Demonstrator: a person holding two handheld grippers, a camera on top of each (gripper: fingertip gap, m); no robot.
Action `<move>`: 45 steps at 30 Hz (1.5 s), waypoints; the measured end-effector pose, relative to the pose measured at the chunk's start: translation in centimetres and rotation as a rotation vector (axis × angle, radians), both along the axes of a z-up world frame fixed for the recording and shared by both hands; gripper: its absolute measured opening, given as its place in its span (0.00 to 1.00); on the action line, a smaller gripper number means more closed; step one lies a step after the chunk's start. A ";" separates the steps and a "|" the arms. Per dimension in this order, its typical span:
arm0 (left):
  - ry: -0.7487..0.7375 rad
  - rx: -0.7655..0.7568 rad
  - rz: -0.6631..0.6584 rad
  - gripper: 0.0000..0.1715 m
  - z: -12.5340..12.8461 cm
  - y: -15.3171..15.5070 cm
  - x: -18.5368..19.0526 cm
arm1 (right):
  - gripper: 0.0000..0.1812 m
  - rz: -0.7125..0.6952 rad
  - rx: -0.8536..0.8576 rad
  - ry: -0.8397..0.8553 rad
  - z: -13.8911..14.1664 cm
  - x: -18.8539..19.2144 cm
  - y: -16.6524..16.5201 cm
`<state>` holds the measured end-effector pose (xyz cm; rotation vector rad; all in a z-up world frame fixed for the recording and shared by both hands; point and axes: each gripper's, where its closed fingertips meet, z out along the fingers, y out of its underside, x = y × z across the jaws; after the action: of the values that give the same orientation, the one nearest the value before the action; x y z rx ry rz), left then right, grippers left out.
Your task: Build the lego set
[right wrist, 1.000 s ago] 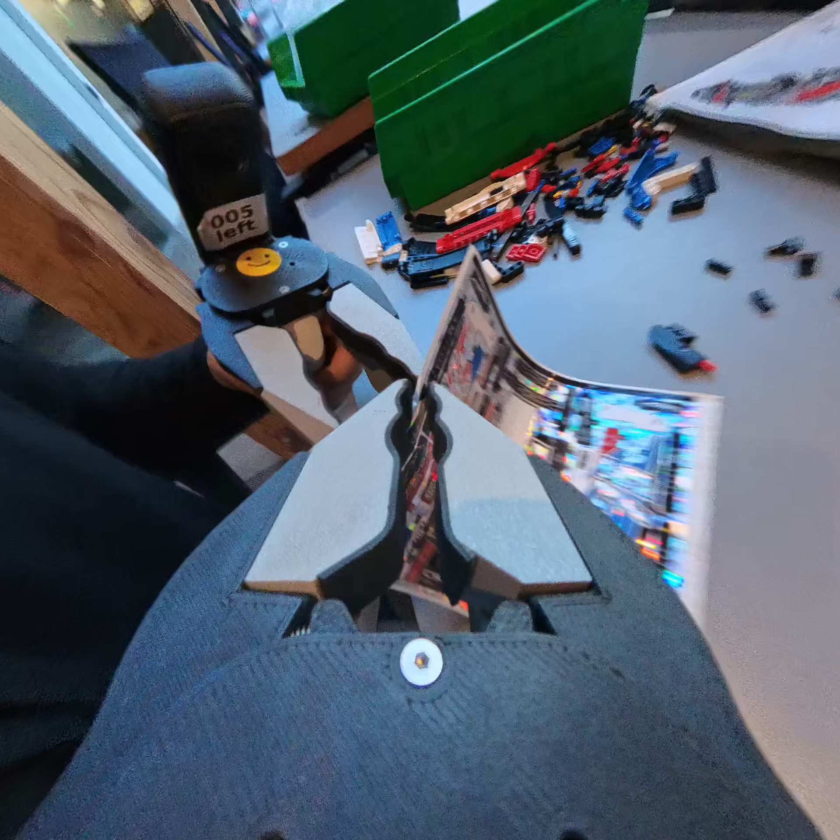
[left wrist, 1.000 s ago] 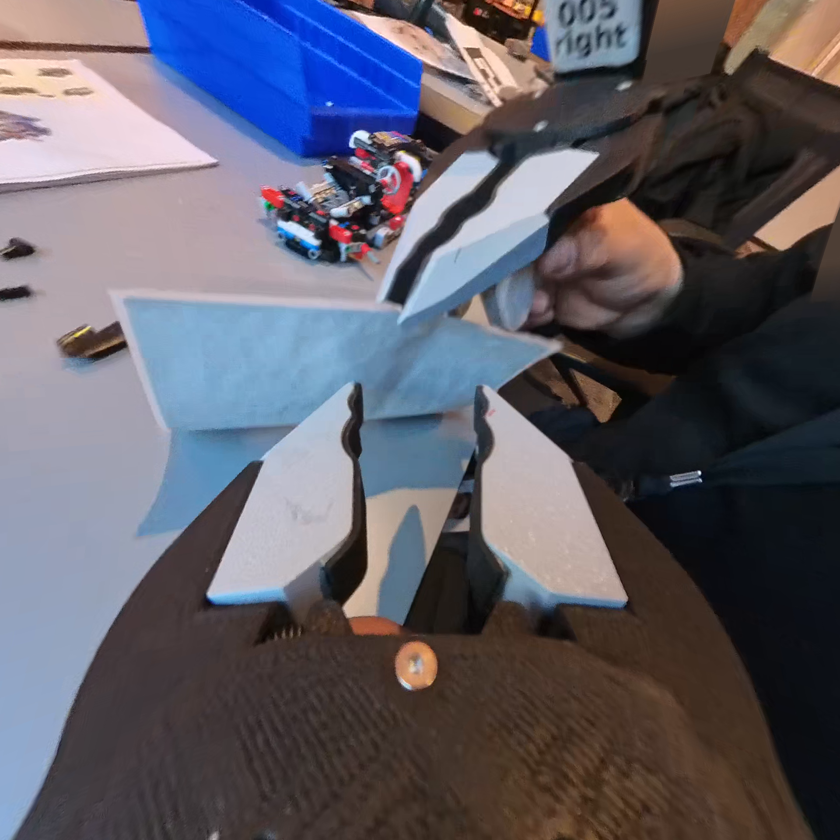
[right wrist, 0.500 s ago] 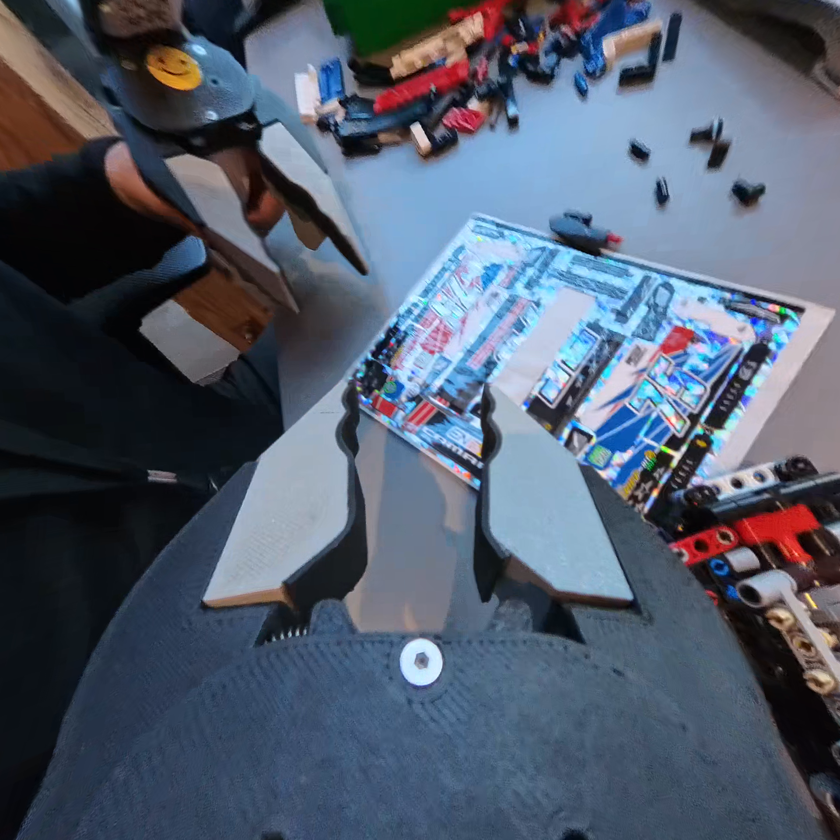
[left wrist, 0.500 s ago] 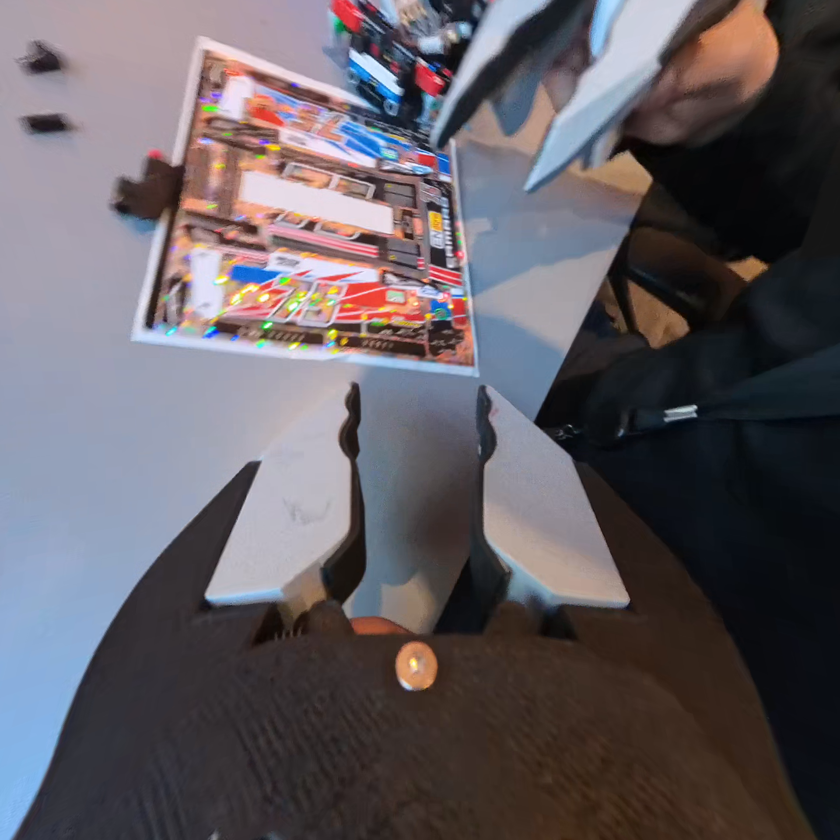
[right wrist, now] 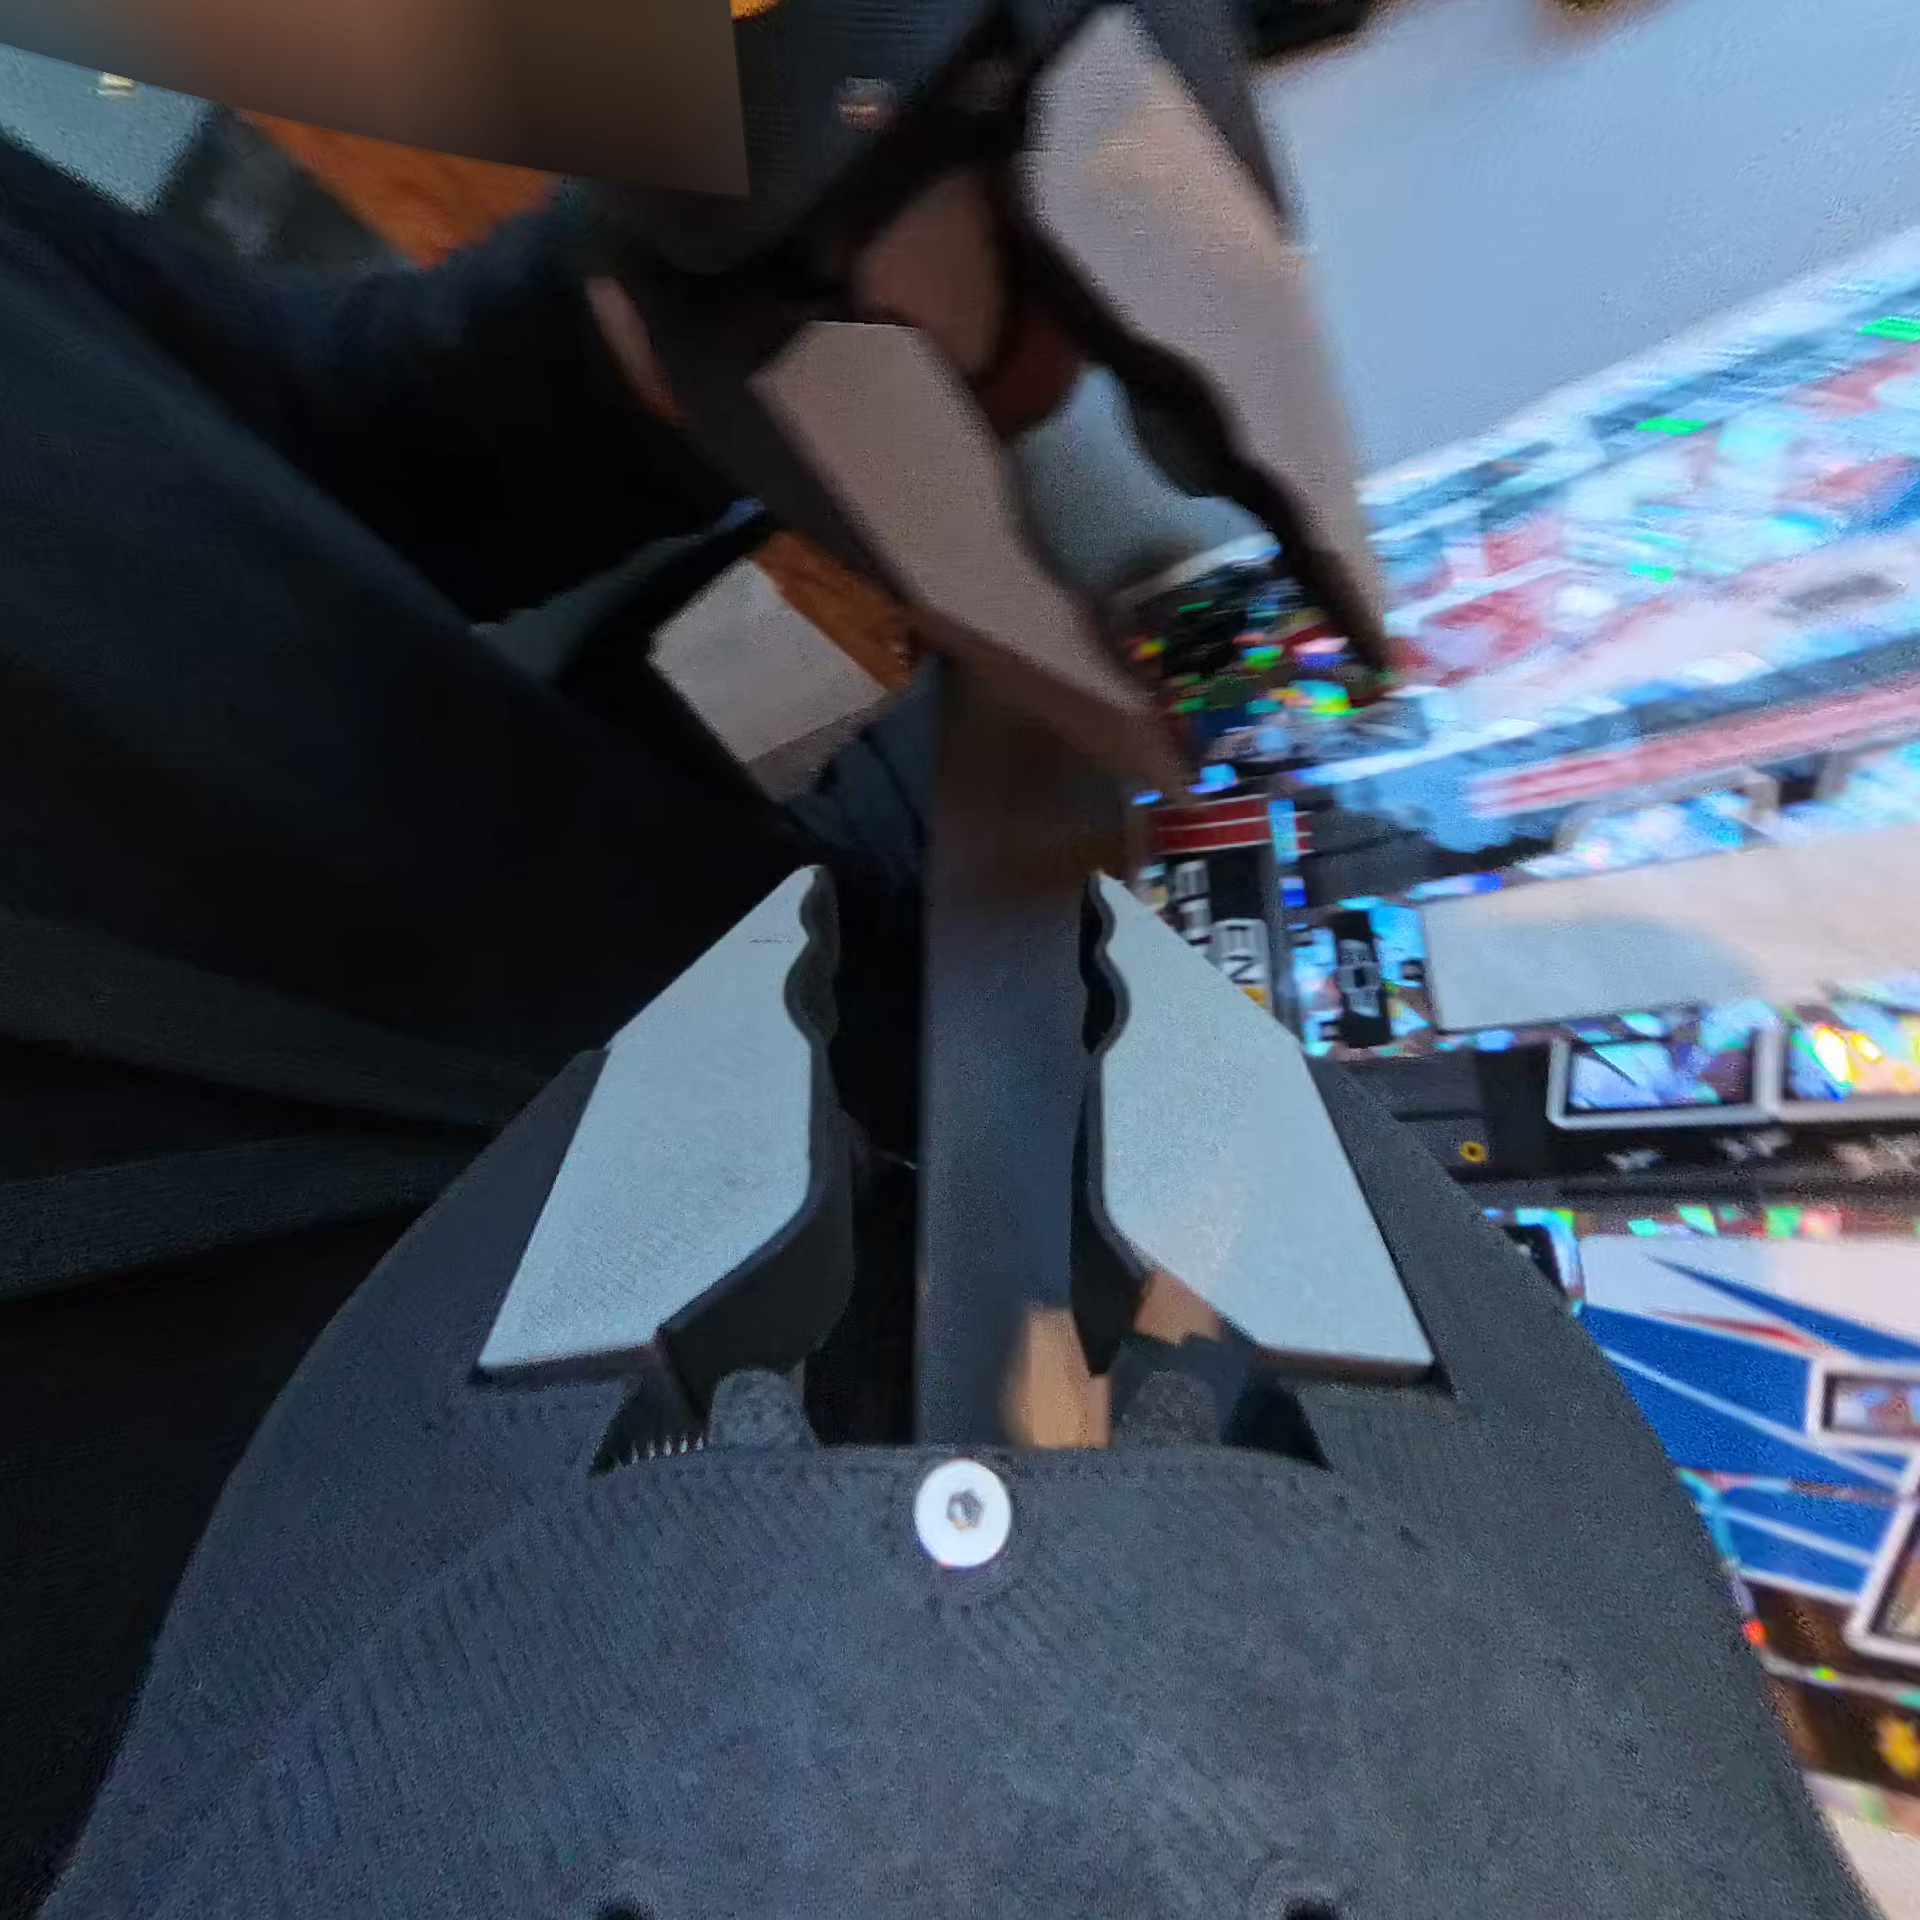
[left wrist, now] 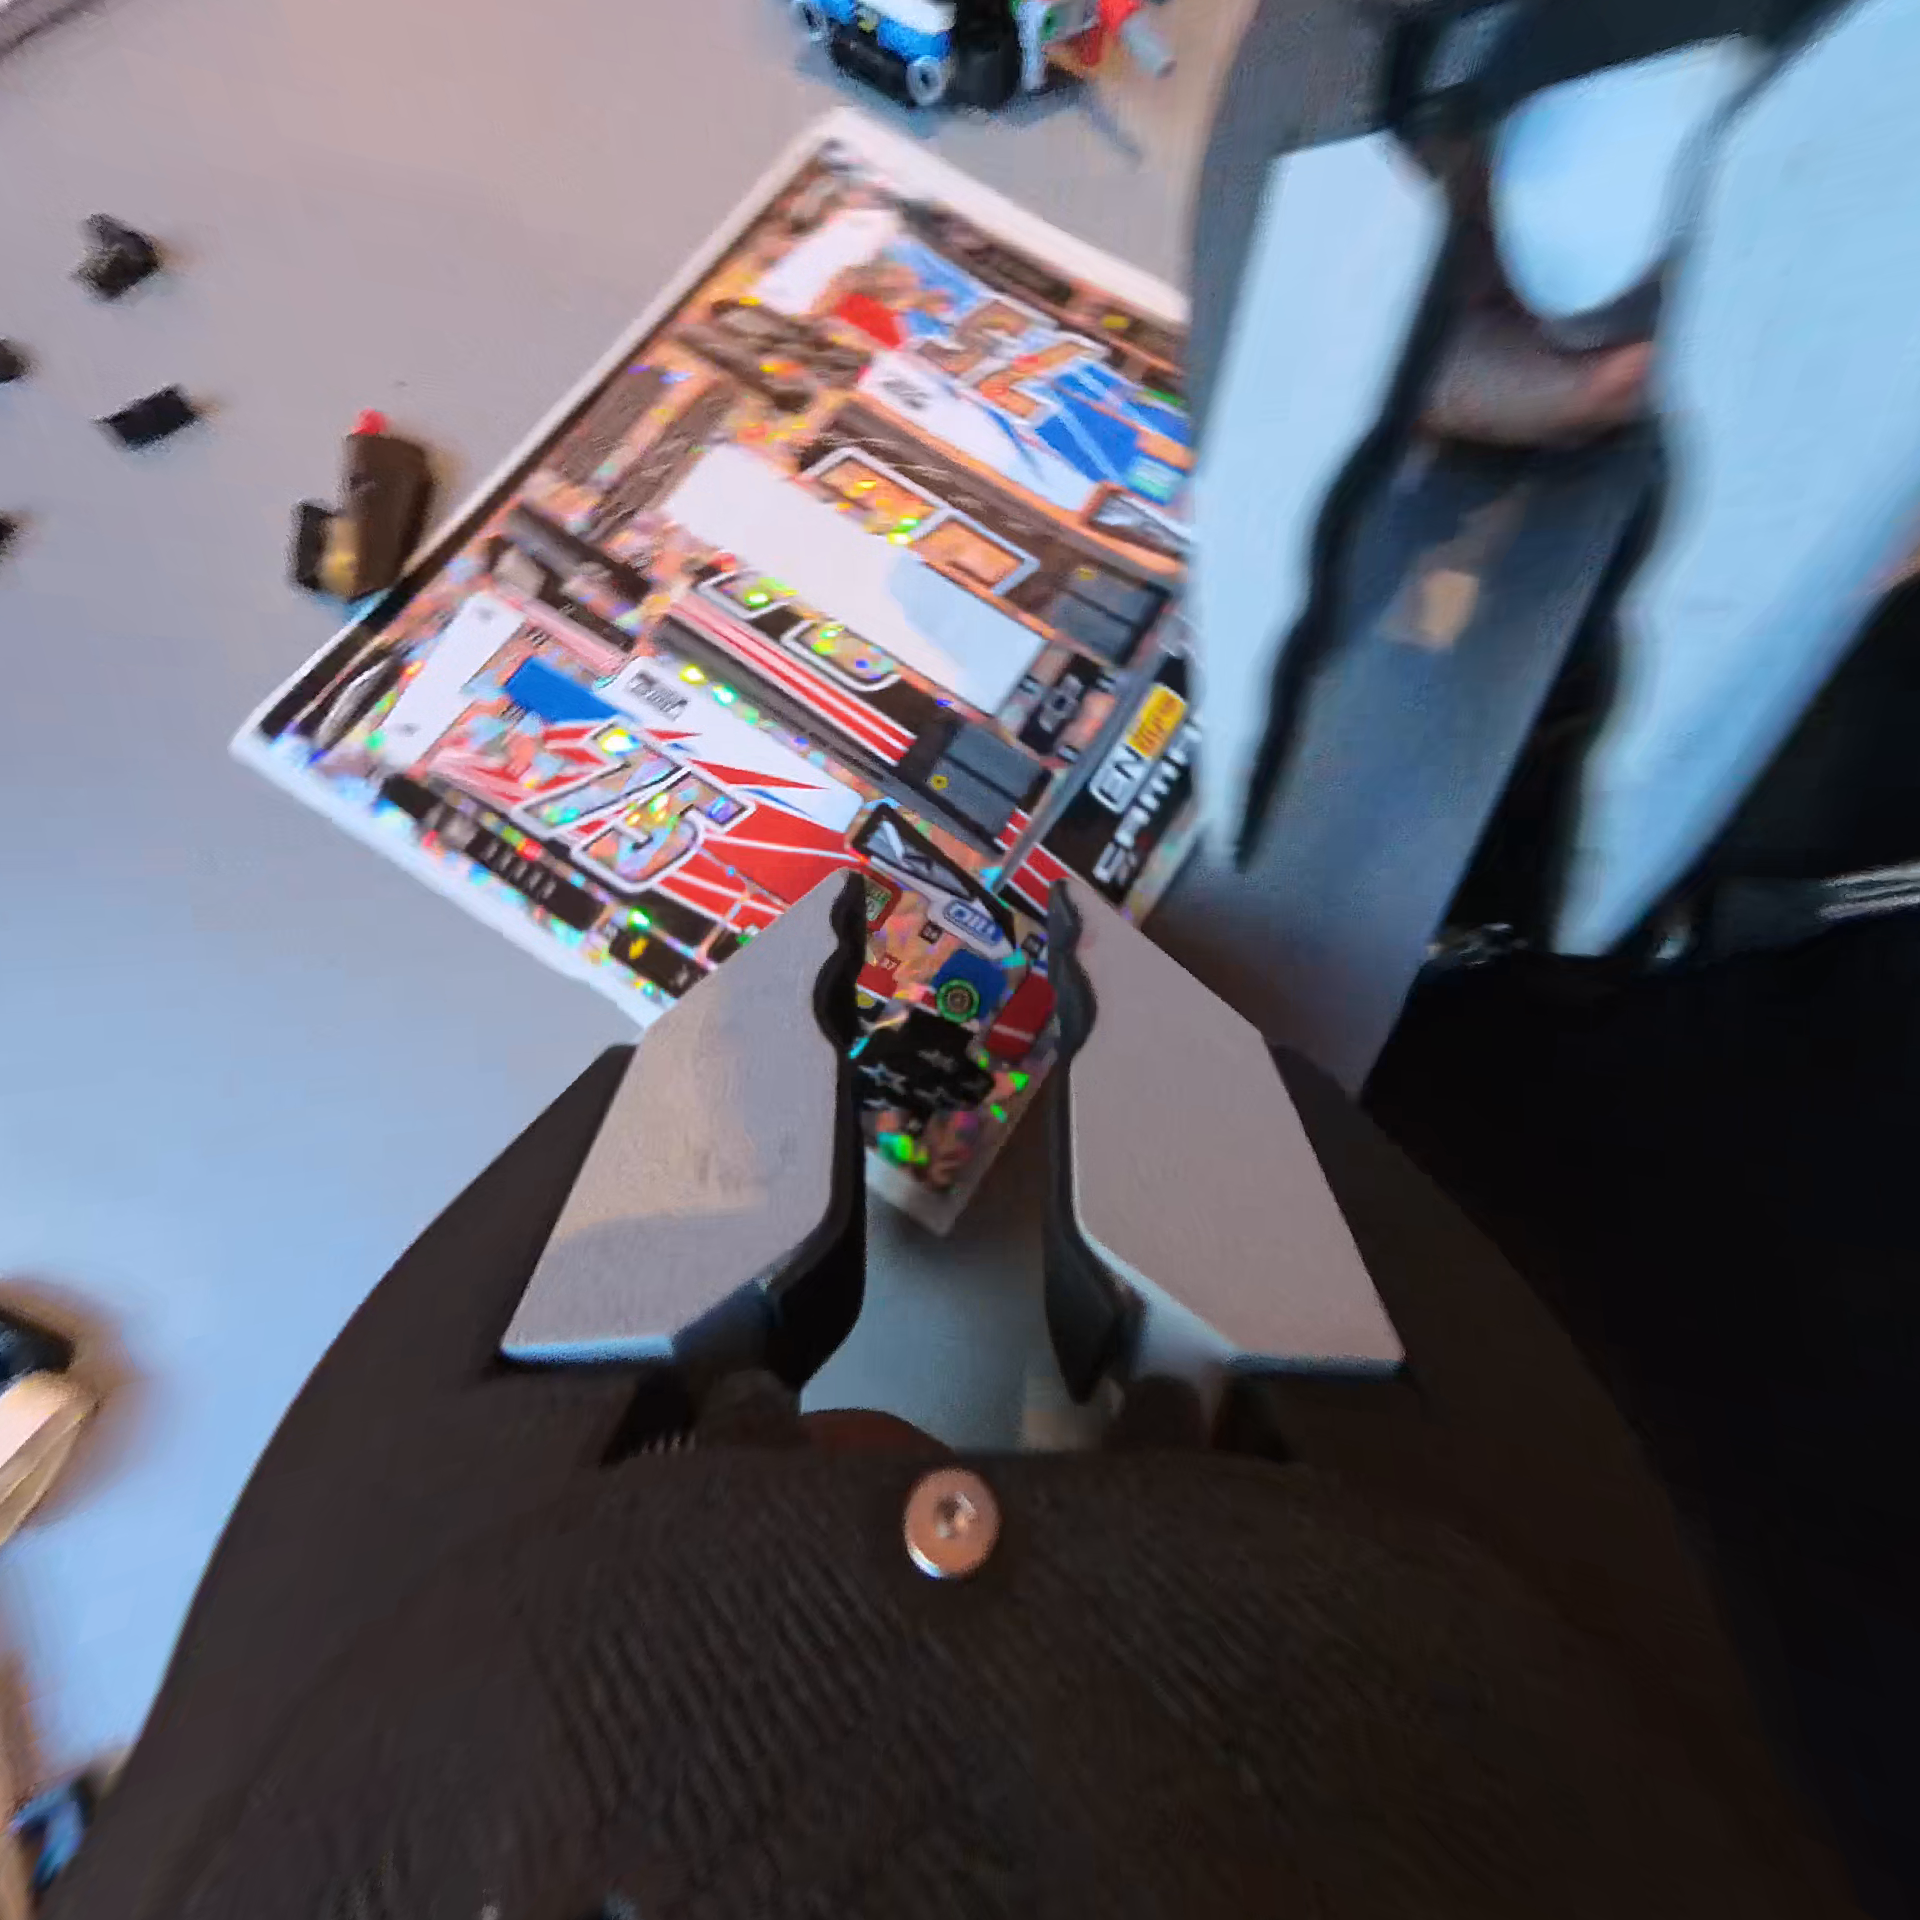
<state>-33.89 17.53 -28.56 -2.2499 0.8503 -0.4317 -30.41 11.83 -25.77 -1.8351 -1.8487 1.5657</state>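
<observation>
A shiny sticker sheet [left wrist: 779, 623] lies flat on the grey table [left wrist: 260, 1039], near its front edge. My left gripper [left wrist: 951, 914] is open, and its fingers straddle the sheet's near corner from above. My right gripper [right wrist: 961, 894] is open and empty, pointing along the table edge beside the sheet [right wrist: 1662, 727]. In the left wrist view the right gripper [left wrist: 1413, 894] hangs blurred at the upper right, jaws apart. In the right wrist view the left gripper [right wrist: 1273, 707] sits over the sheet's corner. A partly built lego car [left wrist: 966, 42] stands beyond the sheet.
Small black lego pieces [left wrist: 358, 514] lie left of the sheet, with more farther left [left wrist: 151, 416]. A pale piece [left wrist: 31, 1434] shows at the left border. The table edge [left wrist: 1299, 1018] runs just right of my left gripper, with a person's dark clothing [right wrist: 312, 727] beyond it. The partly built lego car [left wrist: 966, 42] is about 20 cm from both grippers' fingertips.
A second ago my right gripper held the sheet upright; it then opened and the sheet dropped flat. My left gripper has since moved forward over the sheet's near corner, jaws slightly narrower. The right gripper swung toward the table edge.
</observation>
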 end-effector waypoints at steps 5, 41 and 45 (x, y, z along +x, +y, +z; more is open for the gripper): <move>0.078 0.049 0.062 0.20 0.0 -0.2 -3.5 | 0.23 -0.130 0.124 0.125 3.2 0.8 3.1; 0.104 0.091 0.188 0.20 0.1 -0.7 -6.0 | 0.21 -0.191 0.446 0.207 0.7 5.8 8.9; 0.041 0.068 0.176 0.19 0.0 -1.2 -5.3 | 0.21 -0.183 0.472 0.177 0.1 5.7 8.8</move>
<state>-39.17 16.36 -28.53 -2.2537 0.6706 -0.2721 -24.73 20.62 -25.64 -1.5465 -1.7258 1.0743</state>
